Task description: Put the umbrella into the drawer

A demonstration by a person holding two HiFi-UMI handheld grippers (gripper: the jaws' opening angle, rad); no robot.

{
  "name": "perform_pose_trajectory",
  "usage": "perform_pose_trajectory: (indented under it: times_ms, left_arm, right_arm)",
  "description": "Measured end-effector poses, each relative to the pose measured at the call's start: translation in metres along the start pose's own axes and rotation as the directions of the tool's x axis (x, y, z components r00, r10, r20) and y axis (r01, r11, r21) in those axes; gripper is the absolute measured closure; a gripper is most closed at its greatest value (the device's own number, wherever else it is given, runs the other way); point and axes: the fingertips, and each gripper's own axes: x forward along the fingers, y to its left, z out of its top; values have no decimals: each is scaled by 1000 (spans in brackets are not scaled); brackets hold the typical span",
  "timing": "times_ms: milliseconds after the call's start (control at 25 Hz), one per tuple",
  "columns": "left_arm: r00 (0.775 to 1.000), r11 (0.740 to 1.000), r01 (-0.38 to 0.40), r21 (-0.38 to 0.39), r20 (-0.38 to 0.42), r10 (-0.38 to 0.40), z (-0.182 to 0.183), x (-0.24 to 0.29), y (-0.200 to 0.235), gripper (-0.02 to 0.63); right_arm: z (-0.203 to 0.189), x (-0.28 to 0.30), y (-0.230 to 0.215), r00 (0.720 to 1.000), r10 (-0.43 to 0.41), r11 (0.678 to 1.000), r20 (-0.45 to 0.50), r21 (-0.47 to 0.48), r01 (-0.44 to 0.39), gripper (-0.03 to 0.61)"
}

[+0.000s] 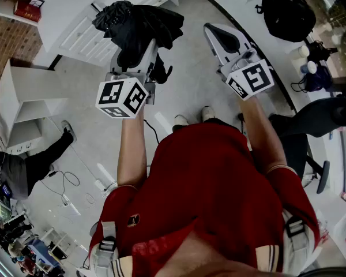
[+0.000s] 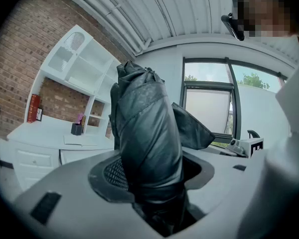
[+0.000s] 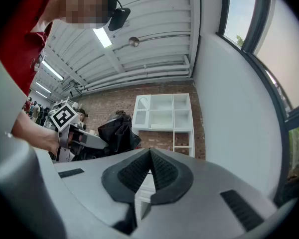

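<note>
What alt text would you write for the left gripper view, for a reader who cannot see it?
The left claw grips a folded black umbrella, which rises between its jaws and fills the middle of the view. Behind it are a white shelf unit against a brick wall, and a window.

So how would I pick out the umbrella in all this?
Start at the white desk with drawers against the brick wall. Near it, the person's left tongs clamp a black folded fabric umbrella. Unlike the black bag off to the right, it is a crumpled bundle held in the air; the right tongs are shut, empty.
</note>
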Motion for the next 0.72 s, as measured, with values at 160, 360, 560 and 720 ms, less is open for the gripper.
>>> perform_pose_trajectory:
  times_ms: [160, 360, 560, 720]
  left_arm:
    - [1000, 1000, 0, -4, 0, 0, -2, 0, 1, 364]
    - [1000, 1000, -1, -13, 7, 1, -6, -1, 5, 364]
    - [1000, 999, -2, -38, 29, 4, -6, -35, 36, 364]
    - [999, 998, -11, -61, 39, 14, -8, -51, 60, 364]
  right_arm:
    - [1, 0, 0, 1000, 7, 1000, 17, 20, -7, 580]
    - [1, 5, 0, 1000, 6, 1000, 26, 17, -6, 580]
    - [-1, 29, 39, 1000, 8, 1000, 4, -6, -8, 580]
    - [-2, 43, 61, 1000, 18, 1000, -11, -19, -18, 580]
